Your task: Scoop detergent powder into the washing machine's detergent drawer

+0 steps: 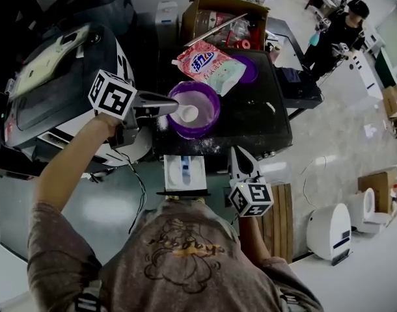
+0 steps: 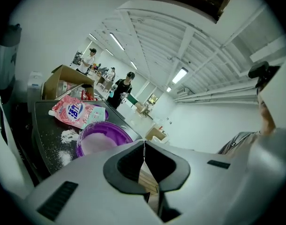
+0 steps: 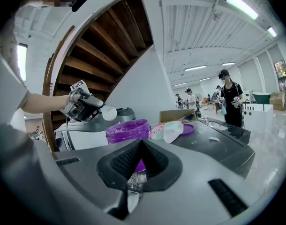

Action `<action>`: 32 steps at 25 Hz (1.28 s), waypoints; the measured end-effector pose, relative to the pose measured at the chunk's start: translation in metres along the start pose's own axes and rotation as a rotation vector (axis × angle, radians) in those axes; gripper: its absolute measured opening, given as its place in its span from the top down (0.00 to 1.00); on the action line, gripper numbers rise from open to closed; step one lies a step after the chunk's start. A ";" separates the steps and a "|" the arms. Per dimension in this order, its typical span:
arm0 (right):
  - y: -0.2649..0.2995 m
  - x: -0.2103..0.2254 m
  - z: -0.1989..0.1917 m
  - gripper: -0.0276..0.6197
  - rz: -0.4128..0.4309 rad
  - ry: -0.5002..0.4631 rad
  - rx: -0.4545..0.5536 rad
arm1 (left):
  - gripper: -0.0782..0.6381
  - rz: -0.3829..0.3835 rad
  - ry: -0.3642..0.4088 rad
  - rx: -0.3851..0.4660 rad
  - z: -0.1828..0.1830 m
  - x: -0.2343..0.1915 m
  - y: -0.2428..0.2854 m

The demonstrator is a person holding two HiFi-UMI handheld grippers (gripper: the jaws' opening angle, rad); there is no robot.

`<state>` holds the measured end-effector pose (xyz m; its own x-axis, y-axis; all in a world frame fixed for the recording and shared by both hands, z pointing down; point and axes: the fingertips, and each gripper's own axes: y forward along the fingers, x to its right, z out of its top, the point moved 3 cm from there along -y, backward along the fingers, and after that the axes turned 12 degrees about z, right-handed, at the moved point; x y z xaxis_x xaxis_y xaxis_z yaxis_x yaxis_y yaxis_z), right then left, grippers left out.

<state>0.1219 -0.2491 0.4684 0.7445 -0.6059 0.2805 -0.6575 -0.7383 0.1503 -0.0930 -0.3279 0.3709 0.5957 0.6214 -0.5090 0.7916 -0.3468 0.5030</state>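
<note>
A purple tub [image 1: 210, 117] of white powder stands on the black washing machine top [image 1: 257, 125]. My left gripper [image 1: 174, 105] is shut on a white scoop [image 1: 187, 114], whose bowl hangs over the tub's powder. In the right gripper view the same scoop [image 3: 108, 112] sits just above the tub [image 3: 127, 130]. The detergent drawer [image 1: 184, 173] is pulled out at the machine's front, white with a blue insert. My right gripper [image 1: 238, 156] is shut and holds nothing, to the right of the drawer. The pink detergent bag [image 1: 208, 64] lies behind the tub.
A purple lid [image 1: 248, 69] lies by the bag, with a cardboard box [image 1: 224, 18] behind. Spilled powder [image 2: 65, 135] dusts the top left of the tub [image 2: 103, 137]. A second machine [image 1: 49, 90] stands at left. People [image 1: 335, 34] stand at far right.
</note>
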 end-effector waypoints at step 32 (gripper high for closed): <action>-0.004 -0.049 -0.028 0.96 0.257 -0.043 -0.097 | 0.86 0.273 -0.199 0.270 -0.120 0.039 -0.044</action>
<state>0.0850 -0.2080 0.4806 0.5549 -0.7830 0.2812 -0.8318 -0.5285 0.1699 -0.1204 -0.2041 0.4127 0.7818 0.3432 -0.5206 0.5930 -0.6673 0.4506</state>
